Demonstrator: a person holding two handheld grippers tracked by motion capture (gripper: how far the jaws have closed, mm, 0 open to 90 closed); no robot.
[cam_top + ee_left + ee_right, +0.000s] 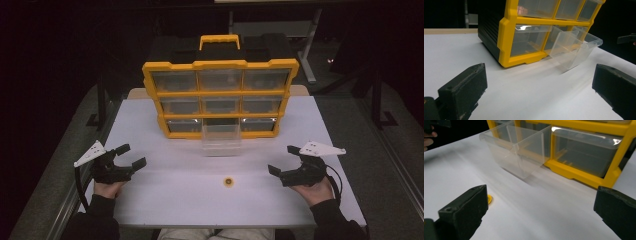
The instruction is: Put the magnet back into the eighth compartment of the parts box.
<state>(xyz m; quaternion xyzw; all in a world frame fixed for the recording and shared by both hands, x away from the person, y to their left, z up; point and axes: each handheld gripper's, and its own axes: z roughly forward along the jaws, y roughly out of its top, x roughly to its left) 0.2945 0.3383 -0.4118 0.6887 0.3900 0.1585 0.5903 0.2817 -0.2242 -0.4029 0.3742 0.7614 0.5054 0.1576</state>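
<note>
A yellow and black drawer cabinet [220, 95] stands at the back of the white table [165, 200], with nine clear drawers. Its bottom middle drawer [221, 140] is pulled out toward me and looks empty [574, 48] [520, 150]. A small round yellow part [229, 181] lies on the table in front of it, seen beside a jaw in the right gripper view [489, 199]. My left gripper [131, 156] rests at the table's left, open and holding nothing. My right gripper [283, 160] rests at the right, open and holding nothing.
The cabinet's yellow carry handle [219, 40] sticks up at its top. A metal table frame [305, 55] stands in the dark behind. The table's near edge runs just in front of my hands.
</note>
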